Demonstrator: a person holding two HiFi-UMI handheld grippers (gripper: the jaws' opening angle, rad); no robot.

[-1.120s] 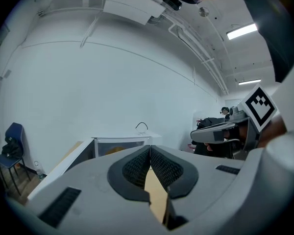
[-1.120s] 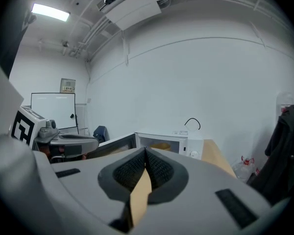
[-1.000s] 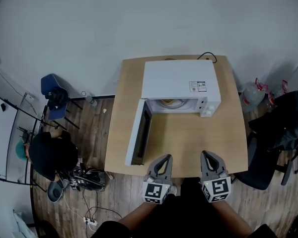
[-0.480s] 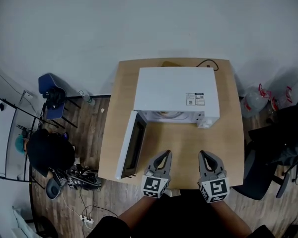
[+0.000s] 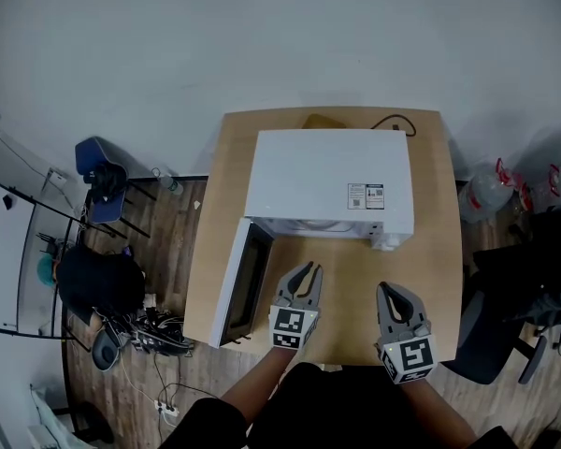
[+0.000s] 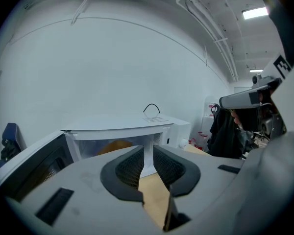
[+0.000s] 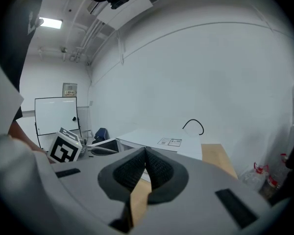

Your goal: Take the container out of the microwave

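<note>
- Container (image 6: 113, 146) sits inside the open microwave (image 5: 327, 176), ahead of my left gripper (image 5: 309, 271) and apart from it.
- Left jaws are opening with nothing between them; my right gripper (image 5: 391, 291) is pressed together, empty.

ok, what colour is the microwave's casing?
White. The microwave shows best in the head view, from above.

1. No print anywhere is clear enough to read.
2. White label (image 5: 366, 195) on top of the microwave (image 5: 309, 171), toward its near right corner: lettering too small.
3. Framed notice (image 7: 69, 89), far left: blurred.
</note>
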